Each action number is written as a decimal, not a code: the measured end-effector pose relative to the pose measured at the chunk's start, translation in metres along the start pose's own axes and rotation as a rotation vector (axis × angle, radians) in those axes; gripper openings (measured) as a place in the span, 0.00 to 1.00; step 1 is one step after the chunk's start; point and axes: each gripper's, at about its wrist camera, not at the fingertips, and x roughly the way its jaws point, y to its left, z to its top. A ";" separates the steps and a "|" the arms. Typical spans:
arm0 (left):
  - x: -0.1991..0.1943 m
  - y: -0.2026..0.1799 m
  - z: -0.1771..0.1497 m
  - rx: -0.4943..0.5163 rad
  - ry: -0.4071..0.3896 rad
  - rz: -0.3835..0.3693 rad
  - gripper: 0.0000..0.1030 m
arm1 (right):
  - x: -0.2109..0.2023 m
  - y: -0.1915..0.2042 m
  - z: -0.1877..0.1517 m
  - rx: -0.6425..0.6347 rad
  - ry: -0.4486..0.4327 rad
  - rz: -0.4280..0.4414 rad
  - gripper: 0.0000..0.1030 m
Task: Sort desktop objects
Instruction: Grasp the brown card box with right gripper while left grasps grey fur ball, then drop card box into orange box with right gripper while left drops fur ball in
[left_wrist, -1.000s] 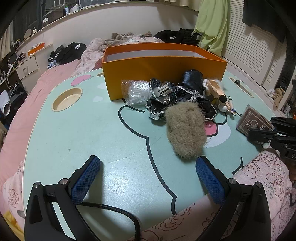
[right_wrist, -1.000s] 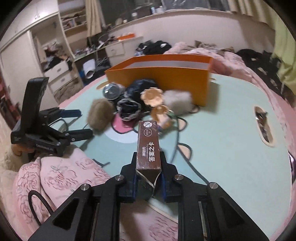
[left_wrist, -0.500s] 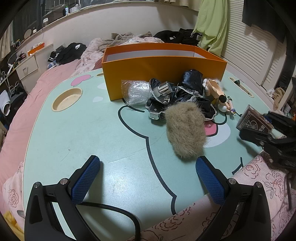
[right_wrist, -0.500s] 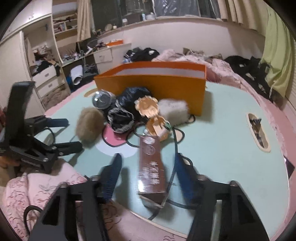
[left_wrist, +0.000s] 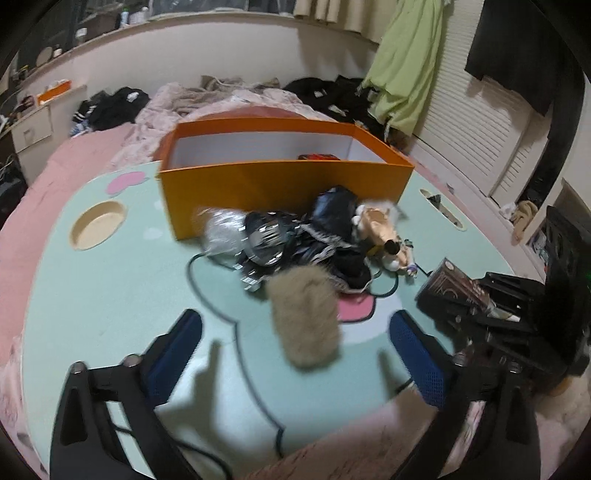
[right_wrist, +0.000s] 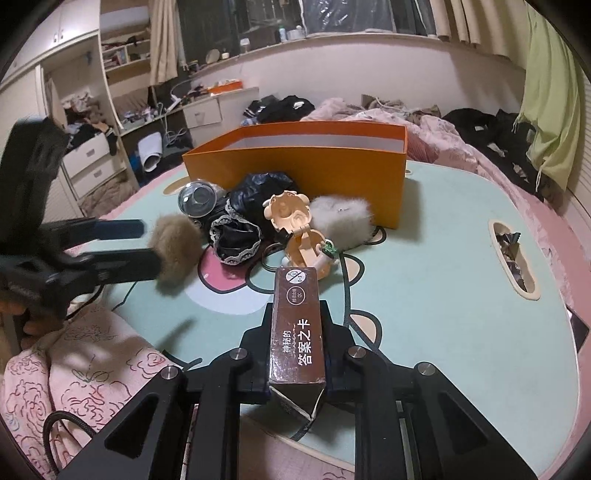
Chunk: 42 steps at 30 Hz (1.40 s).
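Observation:
A brown furry pouch (left_wrist: 306, 317) lies on the mint table (left_wrist: 110, 295), its near end between my left gripper's (left_wrist: 293, 321) blue pads (left_wrist: 177, 350). The jaws are closing and do not touch the fur. My right gripper (right_wrist: 297, 310) is shut on a brown card box (right_wrist: 297, 325), held off the table; both also show at the right of the left wrist view, the card box (left_wrist: 454, 284) tilted. The orange storage box (left_wrist: 280, 184) stands behind a pile: black lace cloth (right_wrist: 236, 236), a peach toy case (right_wrist: 291, 218), a grey fur pouch (right_wrist: 340, 218) and a shiny round thing (right_wrist: 197, 199).
The table has a round cup recess (left_wrist: 98, 225) at the left and a slot (right_wrist: 513, 254) at the right with wrappers in it. A pink rose-print quilt (right_wrist: 85, 362) covers the near edge. A bed with clothes lies behind the table.
My left gripper has risen and come forward over the brown fur, and its jaws have narrowed. The right gripper's jaws, wide around the card box half a second ago, now clamp it.

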 end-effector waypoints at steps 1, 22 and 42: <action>0.005 -0.002 0.000 0.007 0.015 -0.007 0.68 | 0.000 0.000 0.000 0.003 -0.001 0.003 0.18; -0.019 0.000 0.033 0.017 -0.134 -0.038 0.25 | -0.020 -0.005 0.073 0.002 -0.121 0.039 0.18; 0.070 0.035 0.113 -0.119 -0.121 0.135 0.75 | 0.072 -0.030 0.133 0.003 -0.089 -0.120 0.68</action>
